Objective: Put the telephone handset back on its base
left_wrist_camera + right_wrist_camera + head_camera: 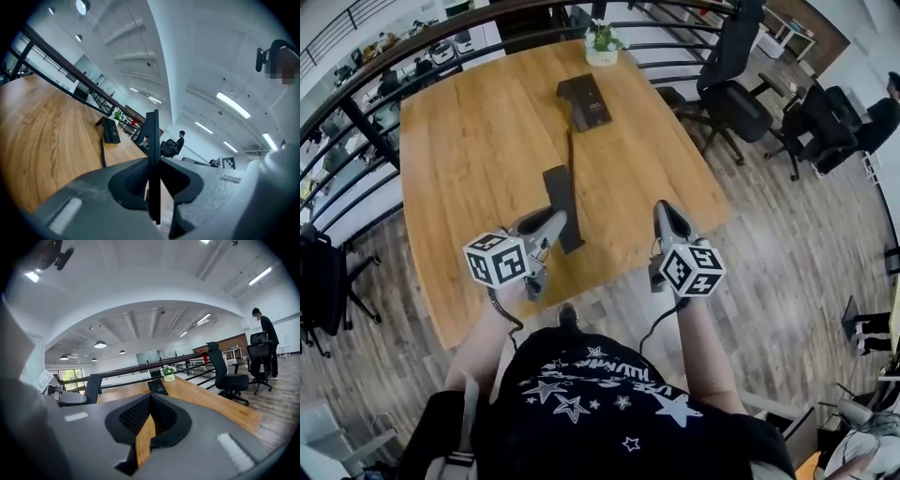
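Note:
The black telephone handset (pixel 560 199) is a long flat bar held over the near part of the wooden table (pixel 469 159). My left gripper (pixel 555 223) is shut on its near half. In the left gripper view the handset (pixel 153 140) stands edge-on between the two pads. A dark cord (pixel 569 150) runs from it to the black base (pixel 586 101) at the table's far end. The base (pixel 111 131) is well ahead of the left jaws. My right gripper (pixel 665 210) hovers at the table's near right edge, shut, with nothing in it.
A small potted plant (pixel 602 43) stands behind the base at the far edge, in front of a black railing (pixel 356 122). Black office chairs (pixel 733 89) are to the right of the table. A person (pixel 266 341) stands far off on the right.

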